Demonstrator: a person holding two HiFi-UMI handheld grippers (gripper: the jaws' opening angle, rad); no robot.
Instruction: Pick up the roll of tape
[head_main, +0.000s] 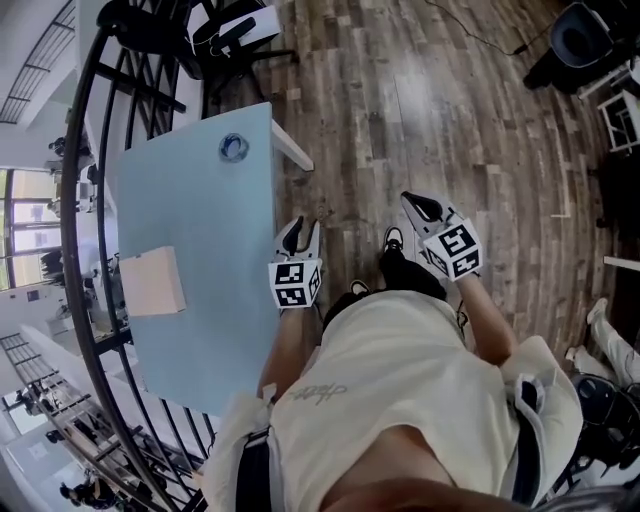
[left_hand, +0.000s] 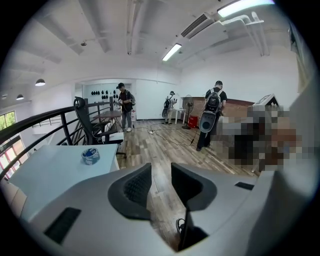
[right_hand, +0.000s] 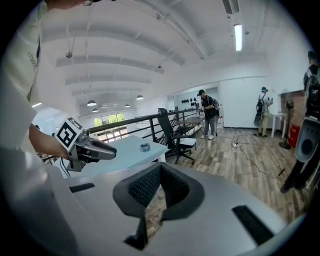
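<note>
The roll of tape (head_main: 233, 147), blue and grey, lies flat near the far corner of a light blue table (head_main: 190, 230). It also shows in the left gripper view as the tape (left_hand: 90, 155) and in the right gripper view as the tape (right_hand: 145, 147). My left gripper (head_main: 302, 230) hangs just off the table's right edge, well short of the roll. Its jaws stand open with only floor between them (left_hand: 160, 172). My right gripper (head_main: 418, 205) is over the wooden floor further right, its jaws (right_hand: 160, 170) met at the tips and holding nothing.
A cardboard box (head_main: 152, 281) sits on the table's left side. A black railing (head_main: 85, 200) curves round the table's left. A black office chair (right_hand: 172, 131) stands beyond the table. Several people (left_hand: 212, 115) stand at the far end of the wooden floor, with cables there.
</note>
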